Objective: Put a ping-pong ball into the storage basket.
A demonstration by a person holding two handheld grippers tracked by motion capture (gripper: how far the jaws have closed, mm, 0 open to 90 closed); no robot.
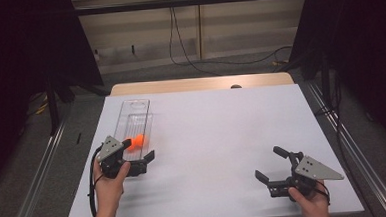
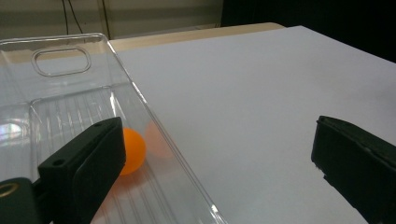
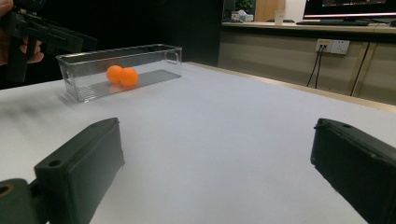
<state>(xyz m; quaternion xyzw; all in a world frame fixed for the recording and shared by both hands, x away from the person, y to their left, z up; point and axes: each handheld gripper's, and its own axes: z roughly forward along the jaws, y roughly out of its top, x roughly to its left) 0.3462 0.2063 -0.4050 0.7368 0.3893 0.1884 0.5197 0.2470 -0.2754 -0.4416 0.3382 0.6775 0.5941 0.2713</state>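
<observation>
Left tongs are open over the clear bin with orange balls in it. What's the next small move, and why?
Probably lift the left tongs clear of the clear bin. They stand open and empty, one jaw over the bin beside an orange ball, the other outside its wall. Two orange balls lie inside, so the drop looks done. The right tongs rest open on the white table.

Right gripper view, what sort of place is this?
Probably an office or lab set up for recording: a monitor on a counter, wall sockets with trailing cables, and dark curtains around the white-topped table.
</observation>
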